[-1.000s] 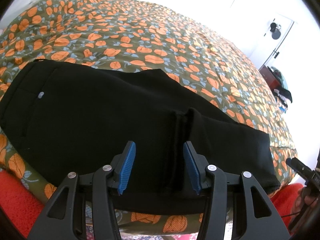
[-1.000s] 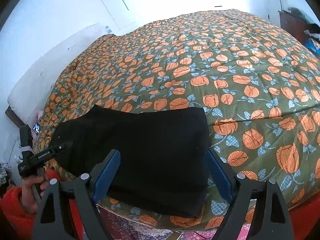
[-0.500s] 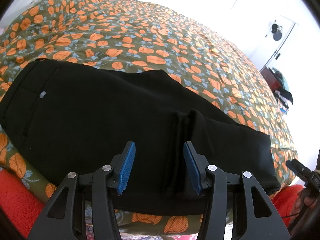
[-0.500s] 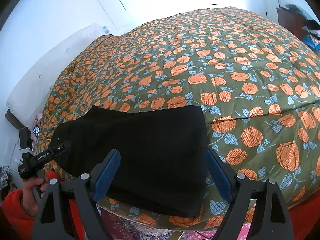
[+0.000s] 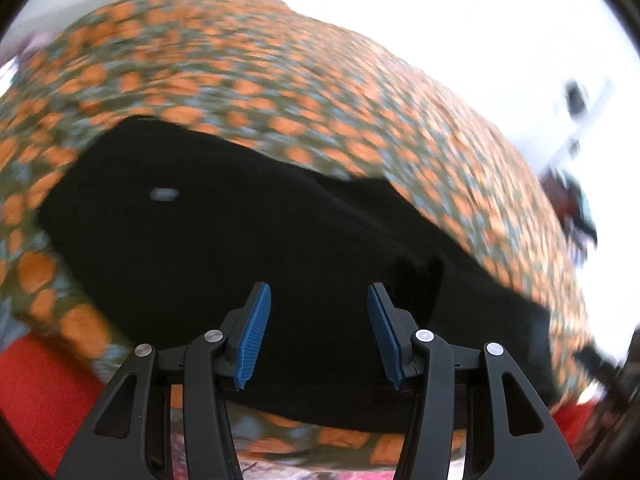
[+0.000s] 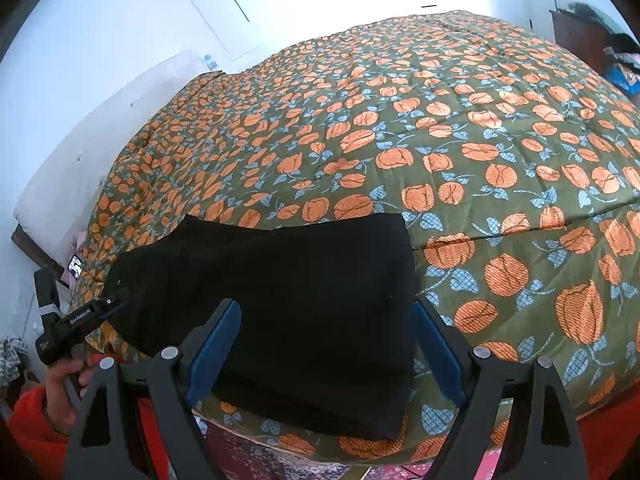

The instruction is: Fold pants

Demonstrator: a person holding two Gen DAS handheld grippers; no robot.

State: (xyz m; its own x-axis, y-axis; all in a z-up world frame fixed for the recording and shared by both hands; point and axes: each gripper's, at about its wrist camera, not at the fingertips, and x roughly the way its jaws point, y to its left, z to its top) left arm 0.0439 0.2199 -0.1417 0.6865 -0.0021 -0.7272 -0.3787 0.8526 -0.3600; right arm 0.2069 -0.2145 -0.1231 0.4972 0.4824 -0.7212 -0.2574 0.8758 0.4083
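The pants are matt black cloth. The bedspread is quilted woven cloth with a printed pattern. The right gripper is matt black plastic with ribbed blue pads and shiny metal rivets.

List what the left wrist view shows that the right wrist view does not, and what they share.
Only the left wrist view, which is blurred, shows a small pale button on the pants and a raised crease running across them. Only the right wrist view shows the white pillow, the squared end of the pants, and the left gripper in the person's hand. Both show the black pants lying on the orange-flowered bedspread, and open blue-padded jaws holding nothing.
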